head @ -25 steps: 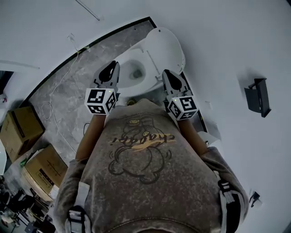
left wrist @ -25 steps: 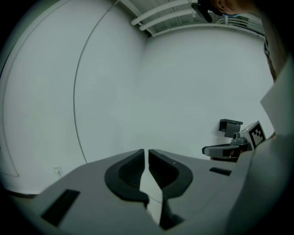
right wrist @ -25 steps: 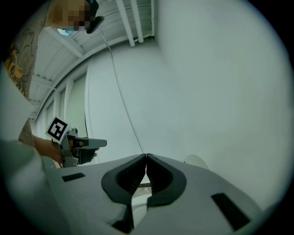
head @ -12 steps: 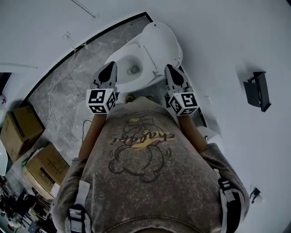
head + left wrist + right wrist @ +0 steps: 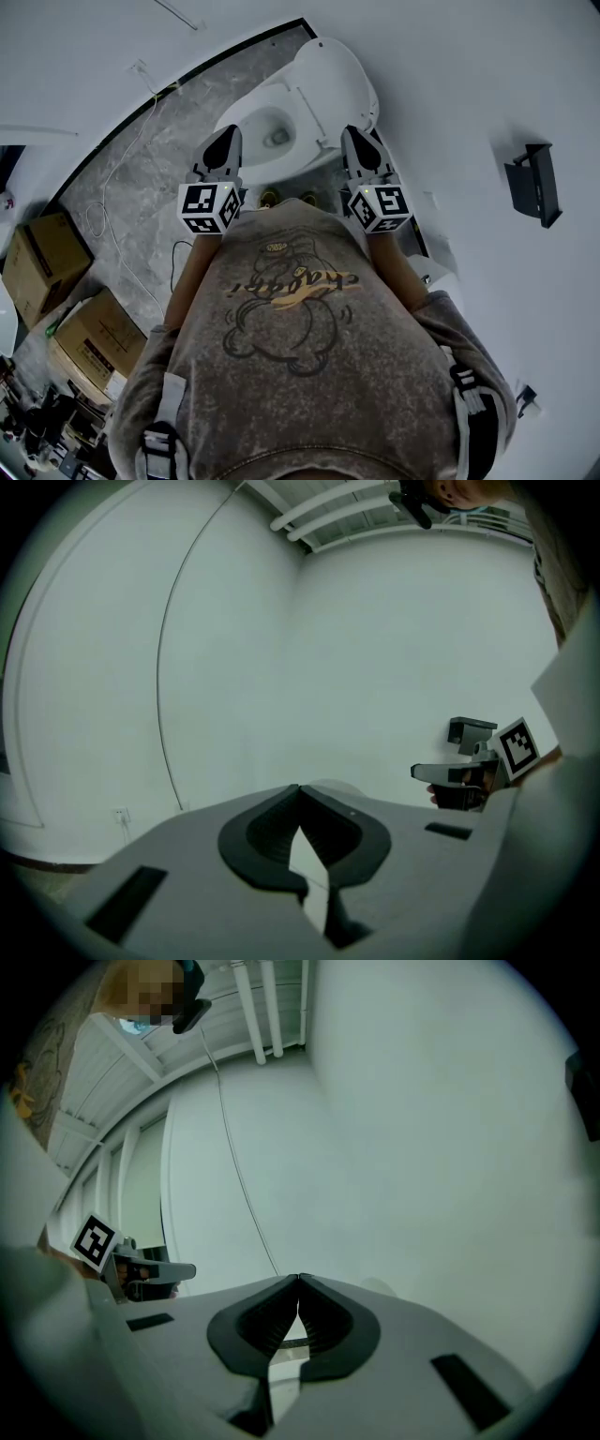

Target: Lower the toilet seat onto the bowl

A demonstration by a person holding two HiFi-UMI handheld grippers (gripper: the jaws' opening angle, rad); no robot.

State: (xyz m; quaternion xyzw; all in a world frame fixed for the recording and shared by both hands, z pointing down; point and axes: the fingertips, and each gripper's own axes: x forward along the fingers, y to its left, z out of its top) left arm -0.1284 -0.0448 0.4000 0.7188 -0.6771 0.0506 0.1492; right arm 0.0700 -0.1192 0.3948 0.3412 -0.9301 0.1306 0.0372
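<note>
- Since a second ago, your right gripper (image 5: 358, 142) has crept a little up the frame beside the toilet. Your left gripper (image 5: 225, 141) has hardly shifted.
- Both pairs of fingers are pressed fully together. Each gripper view shows the dark ribbed pads meeting tip to tip with nothing between them.
- The white oval plastic toilet seat (image 5: 334, 80) stands raised behind the glossy white ceramic bowl (image 5: 234, 122) and leans back toward the pale wall. It lies ahead of your right gripper and apart from both.
- Whether seat and lid stand as one stacked piece cannot be made out from above.
- The bowl lies open between the two gripper tips, over a grey veined stone floor (image 5: 141, 178).
- The seat is probably light, stiff and smooth-skinned, and swings on a hinge at the back of the bowl. It looks slippery for a pinch.
- The free upper edge, farthest from the hinge, looks like the best hold. Part the fingers to clasp that rim, or hook it forward with closed tips.
- Once tipped past upright it would likely fall by itself, so stay with it down to the hard ceramic.
</note>
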